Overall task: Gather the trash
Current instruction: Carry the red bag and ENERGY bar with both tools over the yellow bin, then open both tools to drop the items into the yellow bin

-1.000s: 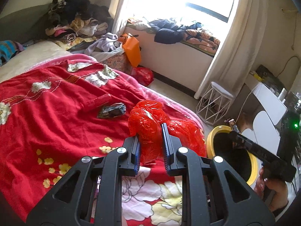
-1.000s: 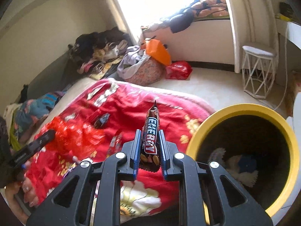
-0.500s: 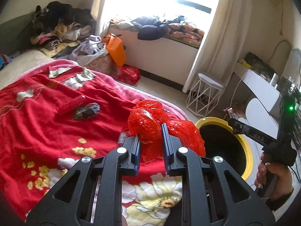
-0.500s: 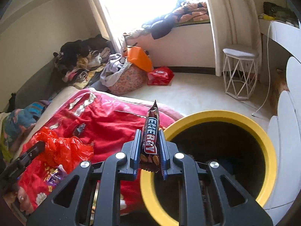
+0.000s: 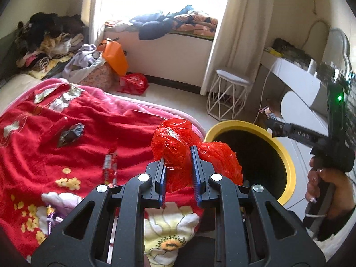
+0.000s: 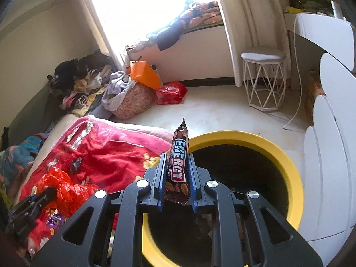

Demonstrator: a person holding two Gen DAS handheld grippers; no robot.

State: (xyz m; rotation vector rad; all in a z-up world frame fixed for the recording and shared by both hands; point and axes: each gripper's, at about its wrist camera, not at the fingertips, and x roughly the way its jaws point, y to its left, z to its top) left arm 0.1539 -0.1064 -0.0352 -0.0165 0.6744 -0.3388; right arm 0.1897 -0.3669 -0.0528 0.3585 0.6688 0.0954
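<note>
1. Carrying two bits of trash toward the yellow-rimmed bin [image 6: 289,169] beside the bed [image 5: 44,155]: right gripper [image 6: 177,173] has its jaws clamped on an energy bar wrapper [image 6: 178,162], upright, tip up; left gripper [image 5: 178,173] has jaws pinched on a crumpled red plastic bag [image 5: 175,146].
2. Right one looks to be over the bin mouth; we'd get the wrapper fully inside the rim w/ tip angled down, then let go.
3. Left bag sits over the bed edge, just beside the rim, so it needs more travel before release; bag is light & puffy, may cling to the pads, so open wide.
4. More to collect after: dark wrapper [image 5: 70,134], red-white wrapper [image 5: 109,166], purple wrapper [image 5: 50,213] on the blanket.
</note>
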